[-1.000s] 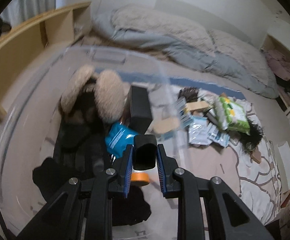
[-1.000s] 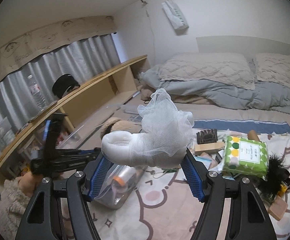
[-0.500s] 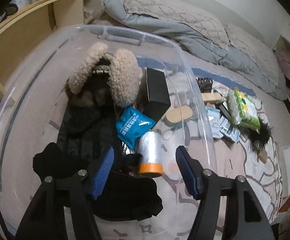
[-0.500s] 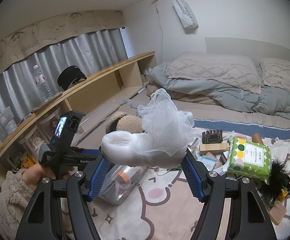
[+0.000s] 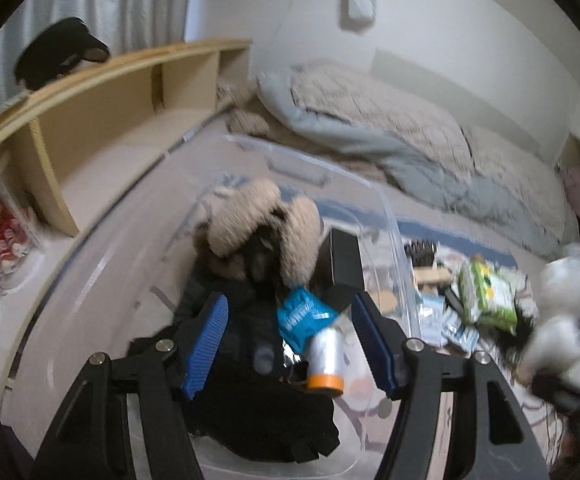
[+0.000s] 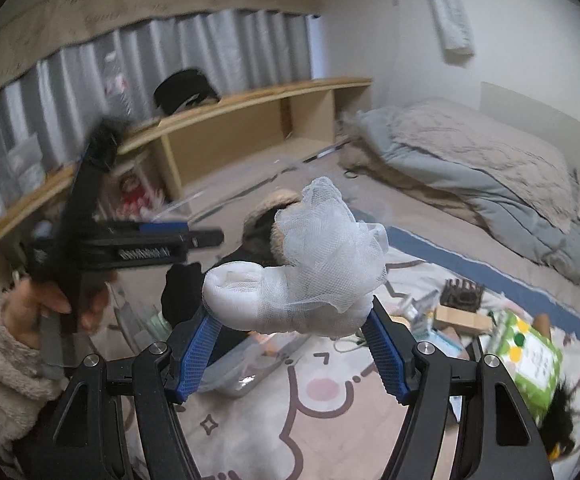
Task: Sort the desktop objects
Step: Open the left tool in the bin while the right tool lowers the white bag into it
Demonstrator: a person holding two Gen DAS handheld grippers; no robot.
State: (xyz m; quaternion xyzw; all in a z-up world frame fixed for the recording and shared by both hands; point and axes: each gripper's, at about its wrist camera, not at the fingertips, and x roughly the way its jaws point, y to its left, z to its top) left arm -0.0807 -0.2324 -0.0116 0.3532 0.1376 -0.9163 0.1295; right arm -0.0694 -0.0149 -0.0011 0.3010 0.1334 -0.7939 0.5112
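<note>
My left gripper (image 5: 288, 308) stands open and empty above the clear plastic bin (image 5: 393, 232). In the bin lie a fur-trimmed dark garment (image 5: 250, 220), a black box (image 5: 343, 264), a blue packet (image 5: 301, 316), a film roll with an orange end (image 5: 325, 360) and black cloth (image 5: 258, 408). My right gripper (image 6: 290, 316) is shut on a white mesh bundle (image 6: 301, 276), held in the air just right of the bin. That bundle (image 5: 561, 312) shows blurred at the right edge of the left wrist view. A hand (image 6: 50, 312) holds the left gripper's handle at the left.
On the patterned sheet right of the bin lie a green tissue pack (image 6: 529, 360), a wooden block (image 6: 461, 318), a dark comb-like piece (image 6: 463, 292) and small packets. A wooden shelf (image 5: 110, 92) with a black cap (image 6: 186, 88) runs along the left. Bedding (image 5: 369, 128) lies behind.
The left gripper let go of a small black object over the bin, opened, then lifted and tilted up. The right gripper carried the mesh bundle leftward, toward the bin.
</note>
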